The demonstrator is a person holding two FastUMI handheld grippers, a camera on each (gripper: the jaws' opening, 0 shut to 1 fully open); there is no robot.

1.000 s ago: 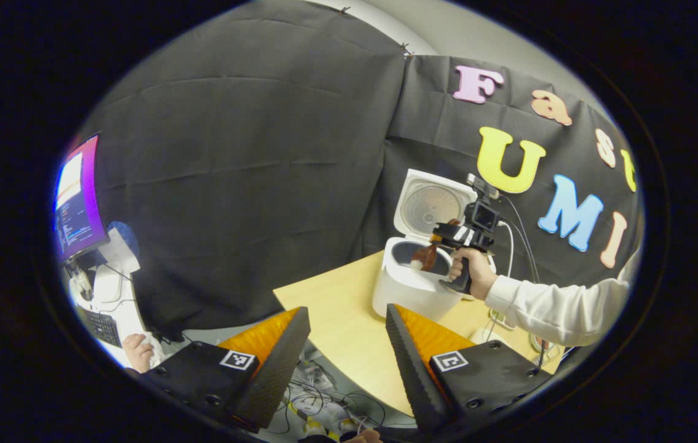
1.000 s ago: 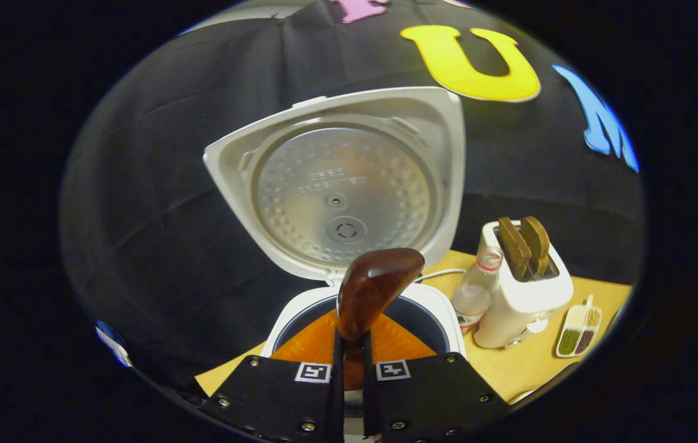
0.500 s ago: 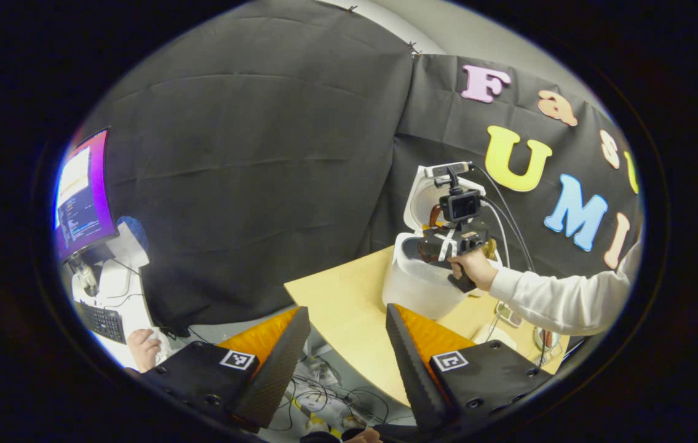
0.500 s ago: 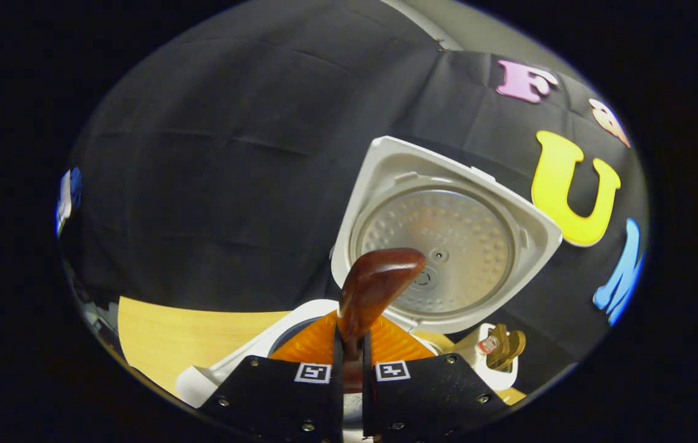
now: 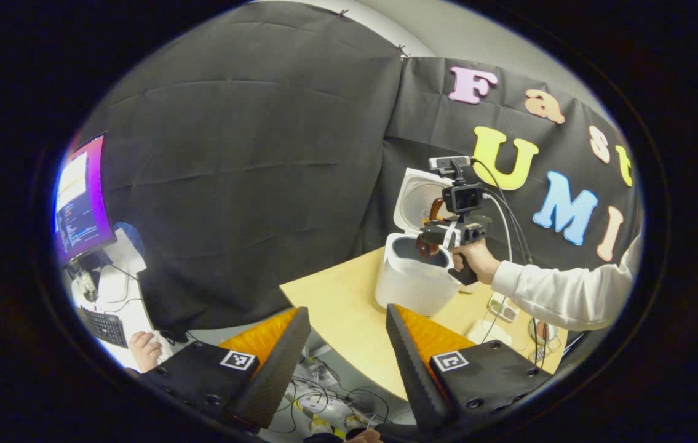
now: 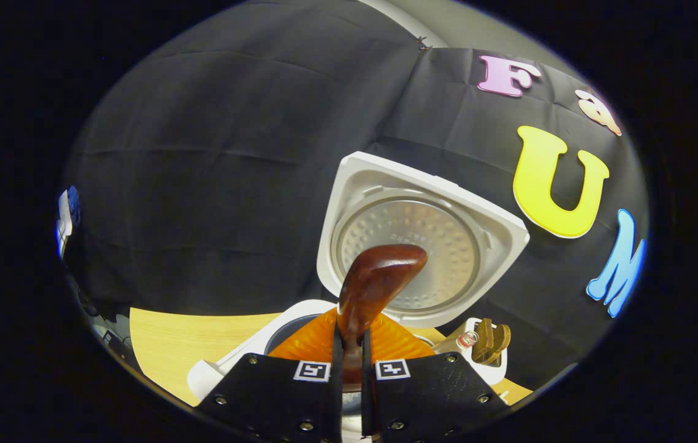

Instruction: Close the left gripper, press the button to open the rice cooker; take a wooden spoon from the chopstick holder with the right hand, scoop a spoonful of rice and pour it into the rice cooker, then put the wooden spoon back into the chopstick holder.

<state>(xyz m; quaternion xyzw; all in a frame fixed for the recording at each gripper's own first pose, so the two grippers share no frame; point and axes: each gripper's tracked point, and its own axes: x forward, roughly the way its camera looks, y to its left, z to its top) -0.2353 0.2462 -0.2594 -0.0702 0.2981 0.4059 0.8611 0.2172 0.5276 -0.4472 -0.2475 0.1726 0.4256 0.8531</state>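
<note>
Right gripper view: gripper [image 6: 349, 363] clamped on wooden spoon [image 6: 376, 286], both fingers pressing the handle; bowl end raised in front of the open lid.
Rice cooker [image 6: 413, 237]: lid up, pot open just below the spoon; standing on tabletop [image 6: 170, 341].
Toaster [image 6: 487, 347]: right of the cooker, 2 brown slices in the slots.
Left gripper view: gripper [image 5: 345, 332] fingers apart, holding nothing, low at the tabletop edge, well apart from the cooker.
Hand [image 5: 478, 258]: white sleeve, holding the right gripper over the pot.

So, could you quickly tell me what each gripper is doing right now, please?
Left gripper: open, holding nothing.
Right gripper: shut on the wooden spoon, by the open rice cooker.
</note>
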